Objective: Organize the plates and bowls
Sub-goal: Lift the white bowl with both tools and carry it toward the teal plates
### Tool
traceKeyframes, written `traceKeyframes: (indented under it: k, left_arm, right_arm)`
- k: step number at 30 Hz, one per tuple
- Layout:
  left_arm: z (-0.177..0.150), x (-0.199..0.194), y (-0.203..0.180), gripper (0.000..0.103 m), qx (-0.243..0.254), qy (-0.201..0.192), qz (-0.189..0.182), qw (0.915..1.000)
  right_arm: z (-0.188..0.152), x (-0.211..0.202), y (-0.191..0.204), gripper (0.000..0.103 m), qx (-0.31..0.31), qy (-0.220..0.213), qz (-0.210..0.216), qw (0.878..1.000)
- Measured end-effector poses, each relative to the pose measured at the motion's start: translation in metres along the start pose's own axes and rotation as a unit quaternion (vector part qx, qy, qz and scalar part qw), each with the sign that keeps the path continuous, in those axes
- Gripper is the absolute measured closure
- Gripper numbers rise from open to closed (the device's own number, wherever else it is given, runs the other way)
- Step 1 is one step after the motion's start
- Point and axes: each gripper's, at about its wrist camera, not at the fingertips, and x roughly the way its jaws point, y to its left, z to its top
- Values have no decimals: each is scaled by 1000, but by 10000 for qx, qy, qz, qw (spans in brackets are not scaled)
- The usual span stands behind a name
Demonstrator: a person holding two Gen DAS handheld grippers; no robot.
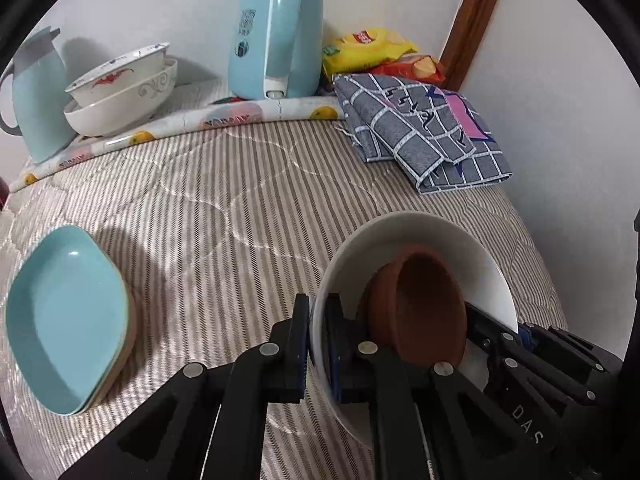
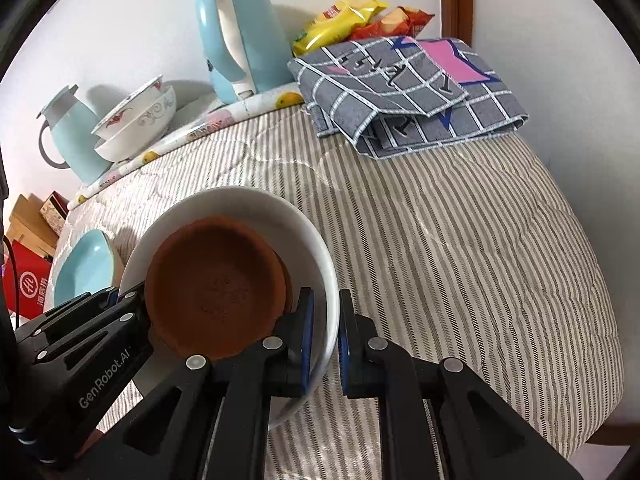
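Striped cloth covers the whole table top, and the middle of it is bare and wide. On the right of the right wrist view the cloth bends down over the table's edge, close to the white wall. Along the top of both views sit a blue kettle, a blue jug and stacked patterned bowls on a fruit-print mat. A folded checked cloth and snack bags lie at the upper right.

A white bowl is low in both views, lifted and tilted. Its rim is smooth and round. A brown clay bowl rests inside it, leaning to one side; it looks rough and dull.

The left gripper is pinched tight on the white bowl's rim at the lower middle of its view. The right gripper is pinched on the rim's other side.

Two light blue dishes lie stacked at the lower left of the left wrist view, well apart from the white bowl.
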Motion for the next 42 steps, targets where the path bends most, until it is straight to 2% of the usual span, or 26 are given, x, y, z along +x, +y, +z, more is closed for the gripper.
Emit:
traceKeyframes:
  k: [14,42]
  left_arm:
    - [9,-28,14,94,-82,-287,42,9995]
    - [13,-39,50,94,-294,-394,70,9988]
  right_arm:
    - [9,-20,22,92,-131,-253,91,9996]
    - [17,-22,56,92,-314,-336,189,9988]
